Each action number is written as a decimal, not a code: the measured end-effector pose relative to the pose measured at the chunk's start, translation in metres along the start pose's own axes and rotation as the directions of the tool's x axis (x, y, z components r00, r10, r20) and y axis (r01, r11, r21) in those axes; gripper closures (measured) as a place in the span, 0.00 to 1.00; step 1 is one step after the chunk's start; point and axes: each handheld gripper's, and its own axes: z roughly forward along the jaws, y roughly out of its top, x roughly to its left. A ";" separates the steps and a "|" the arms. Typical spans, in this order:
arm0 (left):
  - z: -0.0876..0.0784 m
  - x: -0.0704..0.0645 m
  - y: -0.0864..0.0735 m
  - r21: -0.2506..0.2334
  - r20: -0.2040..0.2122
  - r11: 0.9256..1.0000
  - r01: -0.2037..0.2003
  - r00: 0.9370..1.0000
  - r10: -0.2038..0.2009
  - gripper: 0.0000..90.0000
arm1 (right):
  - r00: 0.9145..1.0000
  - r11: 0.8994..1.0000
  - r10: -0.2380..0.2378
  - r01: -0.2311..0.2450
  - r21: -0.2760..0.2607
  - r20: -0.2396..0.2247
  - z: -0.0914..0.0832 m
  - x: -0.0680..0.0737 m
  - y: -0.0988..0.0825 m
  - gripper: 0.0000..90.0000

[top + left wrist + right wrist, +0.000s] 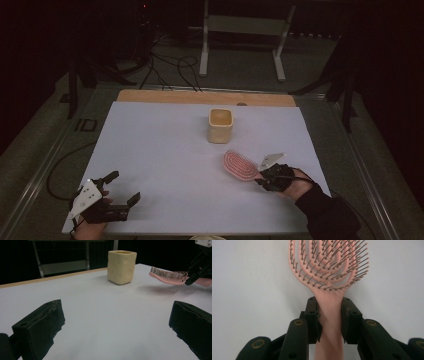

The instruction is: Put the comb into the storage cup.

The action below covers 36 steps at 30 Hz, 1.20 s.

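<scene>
A pink hairbrush (239,165) with its bristles up hangs a little above the white table sheet (165,165), right of the middle. My right gripper (261,179) is shut on its handle (329,315), both black jaws pressing its sides. The brush head (329,260) points away from that gripper, and its shadow lies under the brush (170,277) in the left gripper view. A pale yellow square cup (220,125) stands upright beyond the brush, towards the far side. My left gripper (122,187) rests at the near left corner, its jaws wide apart with nothing between them.
A bare wooden strip (205,96) runs along the table's far edge. Beyond it, cables (170,67) lie on the floor beside a white metal frame (245,30). The cup (122,267) stands between the two grippers' sides of the sheet.
</scene>
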 end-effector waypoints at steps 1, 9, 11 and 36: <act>0.000 0.000 0.000 0.000 0.000 1.000 0.000 1.000 0.000 0.00 | 1.000 1.000 -0.005 0.005 -0.020 0.001 0.001 0.001 0.001 0.79; -0.001 0.000 0.000 -0.004 0.000 1.000 0.000 1.000 0.000 0.00 | 0.997 0.987 0.065 -0.072 -0.143 -0.049 0.008 0.013 0.013 0.79; -0.001 0.000 0.000 -0.002 0.000 1.000 -0.001 1.000 0.001 0.00 | 0.995 0.980 0.084 -0.093 -0.178 -0.060 0.011 0.016 0.015 0.79; -0.001 0.001 0.000 -0.004 0.000 1.000 0.004 1.000 -0.004 0.00 | 0.976 0.849 0.196 -0.217 -0.482 -0.095 0.001 0.031 0.011 0.79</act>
